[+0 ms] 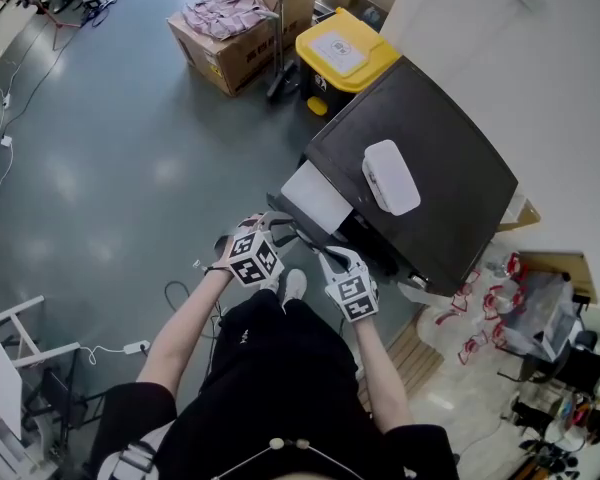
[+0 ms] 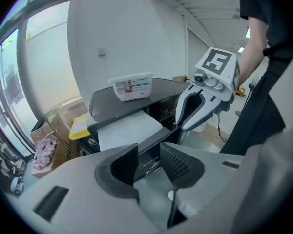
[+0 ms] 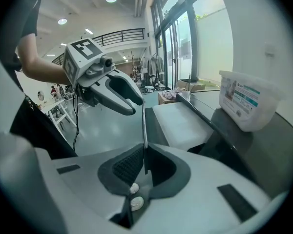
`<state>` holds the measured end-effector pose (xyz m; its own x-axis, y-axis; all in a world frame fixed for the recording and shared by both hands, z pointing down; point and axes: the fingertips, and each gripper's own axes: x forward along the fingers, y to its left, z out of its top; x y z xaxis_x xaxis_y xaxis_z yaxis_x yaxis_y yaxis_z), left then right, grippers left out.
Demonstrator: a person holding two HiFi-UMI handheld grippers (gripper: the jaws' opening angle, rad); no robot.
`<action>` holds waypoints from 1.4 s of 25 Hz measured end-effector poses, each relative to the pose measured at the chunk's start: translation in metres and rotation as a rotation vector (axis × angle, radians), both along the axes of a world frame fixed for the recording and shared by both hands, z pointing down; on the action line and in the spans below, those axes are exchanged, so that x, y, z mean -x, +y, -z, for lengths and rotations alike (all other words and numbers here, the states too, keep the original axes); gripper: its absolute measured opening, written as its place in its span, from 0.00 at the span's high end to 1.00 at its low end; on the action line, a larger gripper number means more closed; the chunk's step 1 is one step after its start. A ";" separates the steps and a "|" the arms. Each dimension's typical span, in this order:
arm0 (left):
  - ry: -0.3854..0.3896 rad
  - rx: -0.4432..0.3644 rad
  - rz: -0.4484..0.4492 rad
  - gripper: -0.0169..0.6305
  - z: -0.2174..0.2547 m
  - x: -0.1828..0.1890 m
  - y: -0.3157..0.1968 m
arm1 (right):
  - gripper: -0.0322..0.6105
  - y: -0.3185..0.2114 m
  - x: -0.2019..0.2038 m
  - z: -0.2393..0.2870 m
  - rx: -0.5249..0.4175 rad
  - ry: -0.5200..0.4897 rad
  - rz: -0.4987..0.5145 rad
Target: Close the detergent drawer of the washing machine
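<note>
Right tool (image 3: 144, 152) is pinched on the detergent drawer (image 3: 183, 123) front lip, left tool (image 2: 149, 152) open and empty. I'd push straight in, level, so it doesn't jam.

Washing machine (image 1: 450, 168) top: dark, smooth, glossy. Detergent drawer (image 1: 315, 196): white matt plastic. Floor (image 1: 130, 168): grey, polished, reflective. Box (image 1: 225, 53) at 11 o'clock: brown cardboard. Left gripper (image 2: 148, 156): grey matt plastic shell, black ribbed pads (image 2: 175, 162).
</note>
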<state>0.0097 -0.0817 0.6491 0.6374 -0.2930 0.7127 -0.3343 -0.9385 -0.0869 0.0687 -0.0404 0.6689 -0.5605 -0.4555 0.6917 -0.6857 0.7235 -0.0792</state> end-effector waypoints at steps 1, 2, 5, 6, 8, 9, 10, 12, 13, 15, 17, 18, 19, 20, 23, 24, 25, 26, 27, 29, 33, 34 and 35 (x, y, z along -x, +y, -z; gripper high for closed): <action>-0.010 0.004 0.017 0.76 -0.003 0.001 -0.002 | 0.90 0.000 0.000 0.000 -0.001 0.000 -0.002; -0.024 0.007 0.031 0.76 -0.006 0.003 -0.004 | 0.90 -0.001 -0.001 0.000 -0.002 0.000 -0.004; -0.061 0.030 0.079 0.76 -0.018 0.011 -0.009 | 0.90 -0.003 -0.003 0.000 -0.005 0.004 -0.011; -0.063 0.042 0.103 0.76 -0.022 0.013 -0.010 | 0.90 -0.004 -0.004 0.000 -0.006 0.007 -0.013; -0.049 0.071 0.156 0.76 -0.028 0.016 -0.014 | 0.90 -0.007 -0.008 0.001 -0.009 0.010 -0.013; -0.035 0.088 0.180 0.76 -0.030 0.017 -0.017 | 0.90 -0.008 -0.009 0.001 -0.010 0.011 -0.013; -0.017 0.105 0.202 0.76 -0.032 0.018 -0.019 | 0.90 -0.010 -0.009 0.001 -0.011 0.012 -0.013; 0.022 0.139 0.244 0.76 -0.034 0.018 -0.026 | 0.90 -0.013 -0.009 0.001 -0.012 0.013 -0.016; 0.042 0.155 0.267 0.76 -0.034 0.019 -0.029 | 0.90 -0.014 -0.009 0.000 -0.013 0.013 -0.017; 0.085 0.186 0.316 0.76 -0.033 0.019 -0.036 | 0.90 -0.016 -0.009 0.000 -0.013 0.014 -0.019; 0.129 0.224 0.358 0.76 -0.029 0.018 -0.042 | 0.90 -0.017 -0.010 0.000 -0.014 0.015 -0.025; 0.152 0.244 0.375 0.77 -0.028 0.017 -0.044 | 0.90 -0.018 -0.010 0.000 -0.015 0.015 -0.029; 0.175 0.263 0.392 0.77 -0.027 0.016 -0.046 | 0.90 -0.019 -0.012 0.000 -0.016 0.016 -0.033; 0.200 0.280 0.408 0.77 -0.027 0.015 -0.047 | 0.90 -0.020 -0.013 0.000 -0.017 0.017 -0.037; 0.276 0.331 0.466 0.77 -0.025 0.011 -0.054 | 0.90 -0.024 -0.017 0.000 -0.022 0.021 -0.045; 0.299 0.347 0.486 0.77 -0.025 0.010 -0.057 | 0.90 -0.027 -0.018 0.001 -0.024 0.023 -0.048; 0.318 0.360 0.503 0.77 -0.025 0.009 -0.059 | 0.90 -0.029 -0.020 0.001 -0.026 0.025 -0.051; 0.333 0.370 0.515 0.77 -0.025 0.007 -0.062 | 0.90 -0.031 -0.021 0.001 -0.028 0.026 -0.055; 0.345 0.377 0.524 0.77 -0.025 0.006 -0.064 | 0.90 -0.033 -0.023 0.000 -0.031 0.027 -0.061; 0.363 0.391 0.540 0.77 -0.026 0.003 -0.068 | 0.90 -0.037 -0.026 0.000 -0.034 0.030 -0.075; 0.410 0.438 0.576 0.77 -0.027 -0.001 -0.076 | 0.90 -0.046 -0.030 0.001 -0.045 0.041 -0.096; 0.427 0.454 0.585 0.77 -0.028 -0.002 -0.078 | 0.90 -0.048 -0.032 0.001 -0.048 0.045 -0.101; 0.443 0.470 0.594 0.77 -0.029 -0.003 -0.080 | 0.90 -0.050 -0.033 0.000 -0.049 0.048 -0.107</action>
<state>0.0127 -0.1614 0.6780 0.7194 -0.4026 0.5661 -0.6904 -0.5043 0.5187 0.1019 -0.0907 0.6685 -0.4739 -0.5448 0.6918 -0.7611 0.6485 -0.0107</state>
